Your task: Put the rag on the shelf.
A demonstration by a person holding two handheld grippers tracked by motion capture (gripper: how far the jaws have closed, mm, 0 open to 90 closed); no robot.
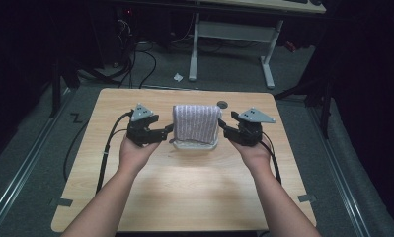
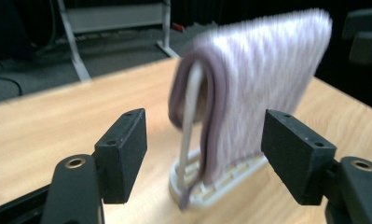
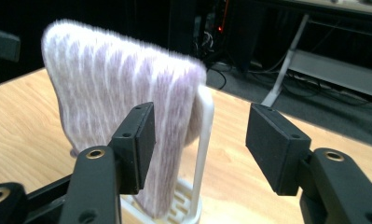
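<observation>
I keep both jaws spread — the left hand-held gripper (image 1: 166, 132) and right hand-held gripper (image 1: 224, 126) flank the striped towel (image 1: 196, 122), draped over a white rack (image 1: 194, 144) mid-bench (image 1: 184, 187). Best to pinch each hanging end low and evenly, then lift straight up — there's open bench in front, edges well apart.

Lilac, white-striped towel (image 1: 196, 123) on what looks like a white rack (image 3: 203, 154); light wood-grain table (image 1: 194, 187)
</observation>
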